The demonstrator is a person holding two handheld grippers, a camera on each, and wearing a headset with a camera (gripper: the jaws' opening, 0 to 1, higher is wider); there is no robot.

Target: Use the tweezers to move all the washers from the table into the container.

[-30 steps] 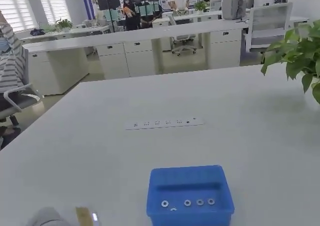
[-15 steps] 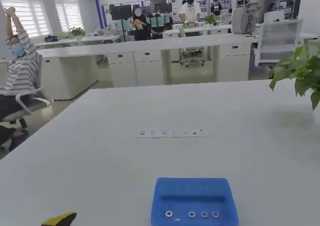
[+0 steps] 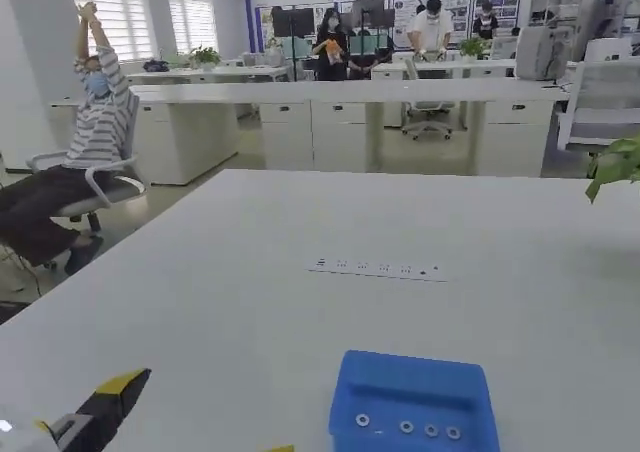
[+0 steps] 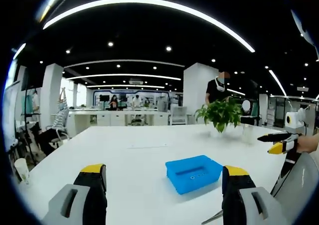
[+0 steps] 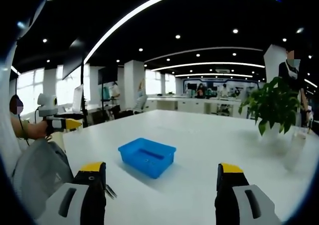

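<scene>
Tool (image 3: 108,404) risen lower-left (washers (image 3: 407,427) in container (image 3: 400,374))

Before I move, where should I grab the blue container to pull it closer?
Probably the container's right end wall, from above with the right gripper, one finger each side. It is an open tray with thin upright walls, which the open fingers can straddle. The washers lie in a row toward the front, leaving that end fairly free.

Head view looks forward over the bench (image 3: 200,302); 2 gripper views look low across it; all 3 share the blue container (image 3: 400,370).
</scene>
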